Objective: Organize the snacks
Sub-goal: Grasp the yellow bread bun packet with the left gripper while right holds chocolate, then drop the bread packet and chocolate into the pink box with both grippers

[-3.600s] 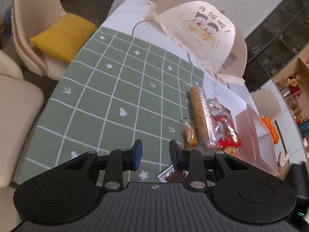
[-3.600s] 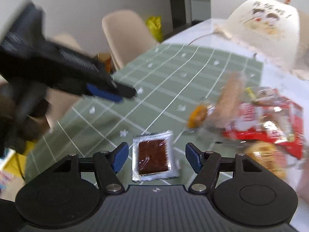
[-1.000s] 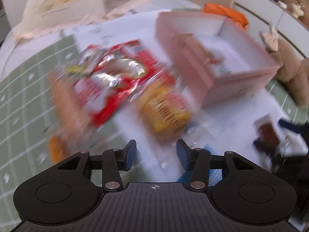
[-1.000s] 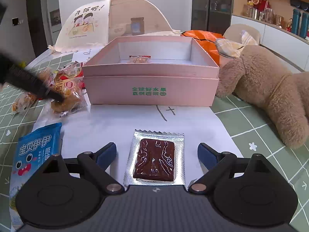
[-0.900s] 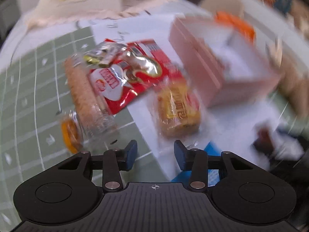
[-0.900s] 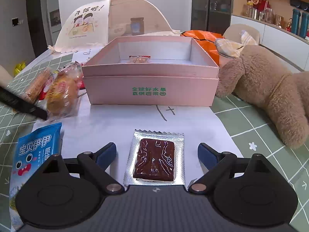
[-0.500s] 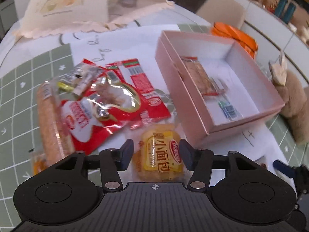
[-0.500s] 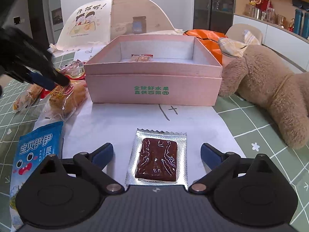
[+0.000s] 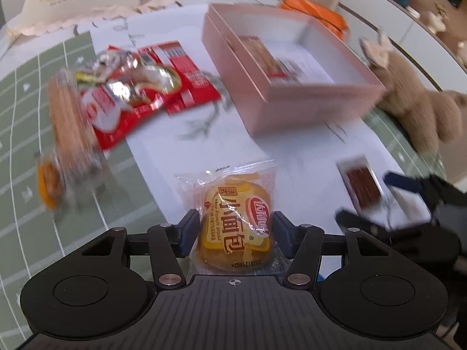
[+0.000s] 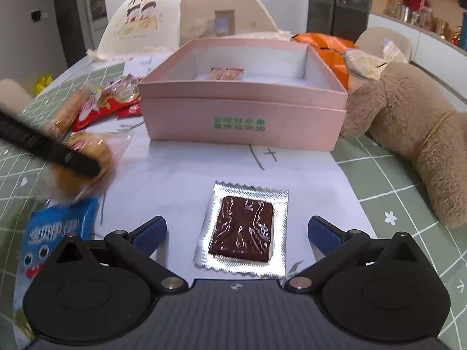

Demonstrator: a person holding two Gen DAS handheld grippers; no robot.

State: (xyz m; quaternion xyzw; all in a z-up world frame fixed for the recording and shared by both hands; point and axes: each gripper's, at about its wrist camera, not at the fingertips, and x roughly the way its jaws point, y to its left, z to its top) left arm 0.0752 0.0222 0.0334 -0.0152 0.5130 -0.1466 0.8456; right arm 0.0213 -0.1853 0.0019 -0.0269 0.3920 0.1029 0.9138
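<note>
The small bread packet, yellow inside a clear wrapper, sits between the blue pads of the left gripper, which pinches it from both sides above the white paper that covers the middle of the table; in the right wrist view the same packet shows only as a blur behind a dark finger of that gripper. The brown bar in its silver wrapper lies flat on the white paper, near the table's near edge; the right gripper stands around it with its jaws spreading wider, pads well apart from the wrapper on both sides, nothing pinched. Beyond the bar, the pink box stands open on the paper with one small packet on its floor toward the far wall; to the box's left a red bag and a long biscuit pack lie across the border of the paper and the green checked cloth; a blue bag lies at the near left; a plush bear rests against the box's right side.
</note>
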